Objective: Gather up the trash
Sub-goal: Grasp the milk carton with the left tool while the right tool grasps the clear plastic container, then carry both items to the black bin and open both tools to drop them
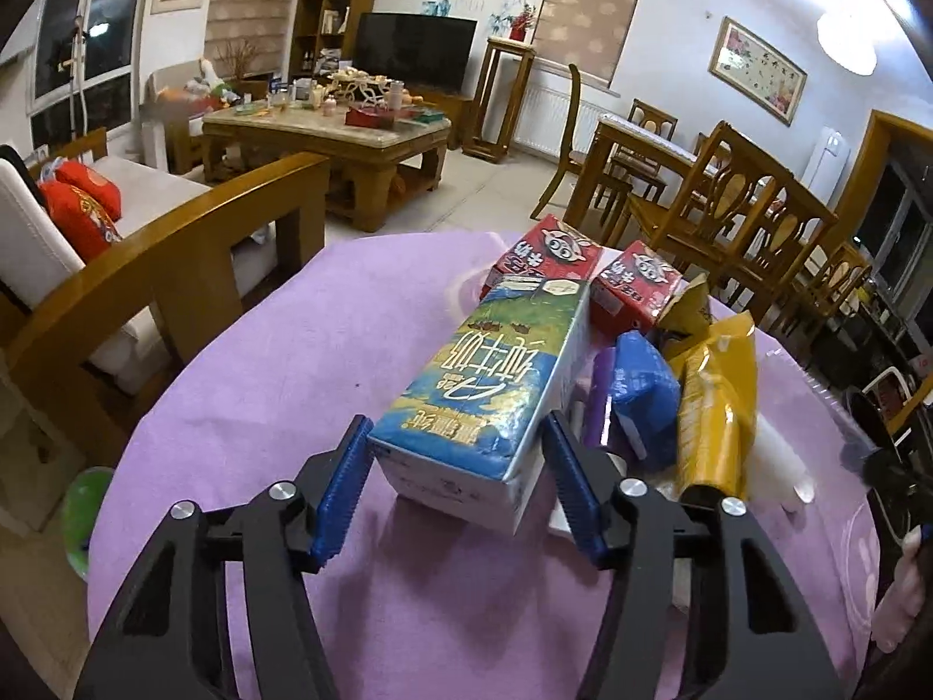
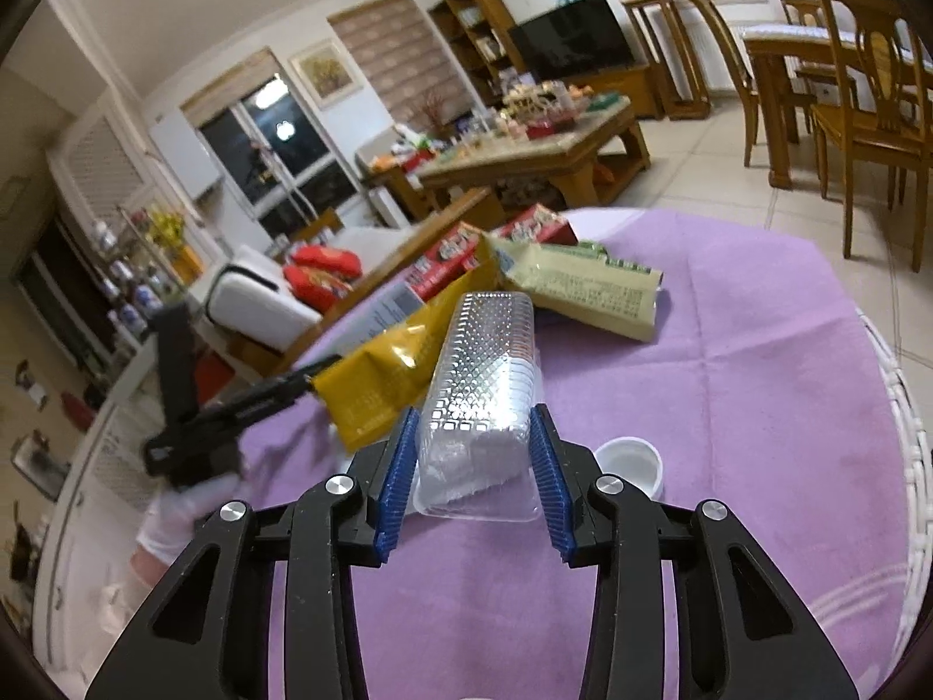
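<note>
- Purple tablecloth [image 1: 245, 385], round table, living room behind
- Your left gripper [image 1: 458, 461], angled down: pads clamp blue milk carton [image 1: 490, 373] lying on cloth
- Your right gripper [image 2: 473, 466], angled down: pads squeeze clear plastic tray [image 2: 481, 385] beside yellow wrapper [image 2: 385, 379]

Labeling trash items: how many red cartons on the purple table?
2. One red carton lies at the far end of the blue milk box; the second red carton sits beside it, by the yellow bag. Others could be hidden under the pile.

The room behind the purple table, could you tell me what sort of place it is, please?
Most likely a home's living and dining room: a television behind a cluttered coffee table, a cushioned wooden sofa, and dining chairs.
</note>
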A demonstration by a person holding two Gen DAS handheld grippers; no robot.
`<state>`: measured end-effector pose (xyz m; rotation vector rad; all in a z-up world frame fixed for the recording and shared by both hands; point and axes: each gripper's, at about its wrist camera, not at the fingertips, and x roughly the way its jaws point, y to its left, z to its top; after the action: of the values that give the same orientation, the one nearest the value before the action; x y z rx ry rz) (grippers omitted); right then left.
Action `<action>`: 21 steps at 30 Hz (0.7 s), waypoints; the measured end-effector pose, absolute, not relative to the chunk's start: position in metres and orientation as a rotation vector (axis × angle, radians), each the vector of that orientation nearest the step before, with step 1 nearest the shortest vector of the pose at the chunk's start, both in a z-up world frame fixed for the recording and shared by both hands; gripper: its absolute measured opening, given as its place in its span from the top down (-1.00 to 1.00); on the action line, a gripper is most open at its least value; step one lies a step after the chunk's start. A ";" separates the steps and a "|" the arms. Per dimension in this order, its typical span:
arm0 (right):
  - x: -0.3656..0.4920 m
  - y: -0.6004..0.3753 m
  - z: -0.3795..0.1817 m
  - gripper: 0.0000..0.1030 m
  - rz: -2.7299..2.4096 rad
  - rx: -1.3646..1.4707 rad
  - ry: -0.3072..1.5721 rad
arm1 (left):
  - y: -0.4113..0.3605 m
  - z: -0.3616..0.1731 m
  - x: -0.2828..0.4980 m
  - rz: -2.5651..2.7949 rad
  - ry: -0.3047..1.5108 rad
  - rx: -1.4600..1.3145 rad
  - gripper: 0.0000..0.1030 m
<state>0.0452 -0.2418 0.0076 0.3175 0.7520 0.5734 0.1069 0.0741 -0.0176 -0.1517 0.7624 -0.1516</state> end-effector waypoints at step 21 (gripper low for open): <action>-0.032 -0.313 0.037 0.25 0.530 0.433 0.553 | 0.067 0.030 0.042 -0.174 0.560 -0.192 0.02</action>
<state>-0.0316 -0.3134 0.0368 0.4330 0.5531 0.5300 0.0423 0.0671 0.0295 -0.1917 0.5604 -0.1739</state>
